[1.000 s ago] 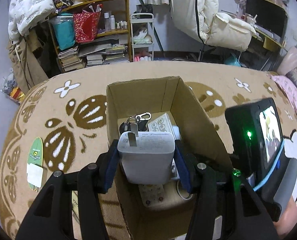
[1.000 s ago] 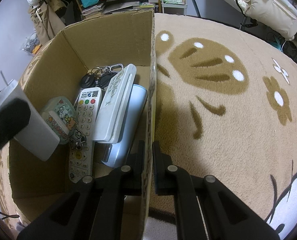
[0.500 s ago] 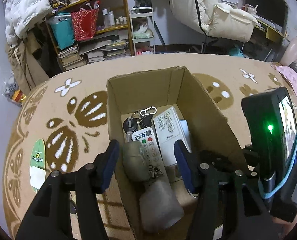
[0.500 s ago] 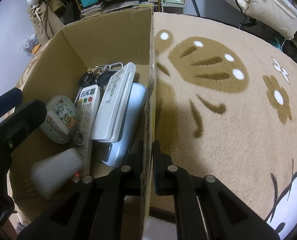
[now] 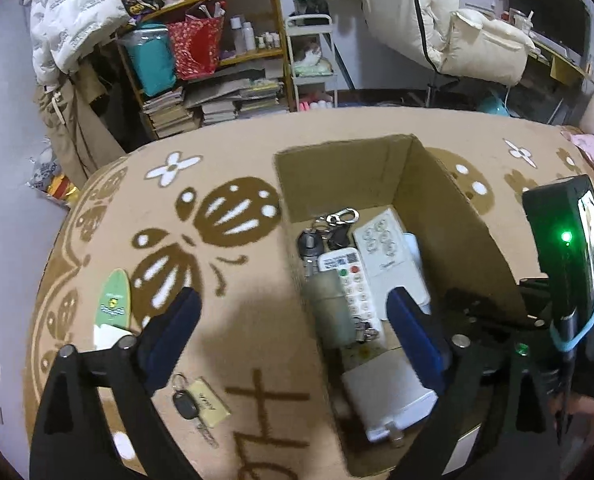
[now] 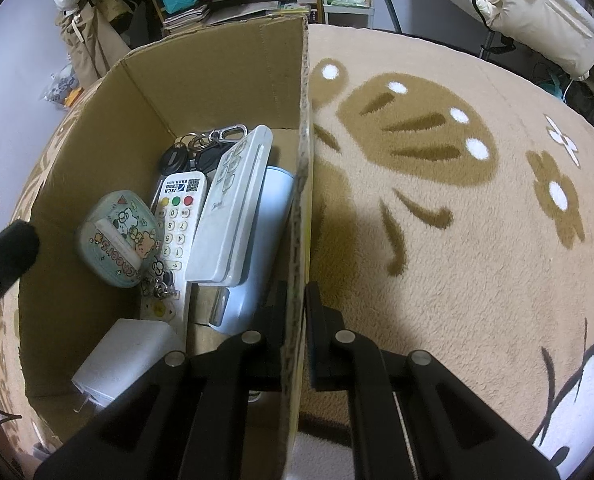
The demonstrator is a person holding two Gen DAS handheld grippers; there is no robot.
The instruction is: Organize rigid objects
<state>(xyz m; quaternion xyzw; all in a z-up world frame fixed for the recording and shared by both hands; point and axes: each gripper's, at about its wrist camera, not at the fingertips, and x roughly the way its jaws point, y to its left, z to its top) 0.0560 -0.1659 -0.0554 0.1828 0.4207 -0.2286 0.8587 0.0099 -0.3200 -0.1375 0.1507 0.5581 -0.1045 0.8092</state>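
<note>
An open cardboard box (image 5: 457, 216) (image 6: 201, 76) stands on a beige patterned rug. Inside lie a white charger (image 5: 389, 400) (image 6: 125, 356) at the near end, two white remotes (image 5: 357, 280) (image 6: 233, 204), a green cartoon case (image 6: 117, 240), a pale blue case (image 6: 265, 240) and a bunch of keys (image 5: 329, 228) (image 6: 197, 148). My left gripper (image 5: 293, 324) hangs open and empty above the box's left wall. My right gripper (image 6: 295, 304) is shut on the box's right wall.
On the rug left of the box lie a key with a tan tag (image 5: 201, 404) and a green surfboard-shaped tag (image 5: 113, 308). A cluttered shelf (image 5: 201, 60), a white cart (image 5: 313, 60) and a cream chair (image 5: 481, 44) stand beyond the rug.
My left gripper opened and let go of the white charger, which dropped into the near end of the box. The gripper then drew back to the left. The right gripper kept its hold.
</note>
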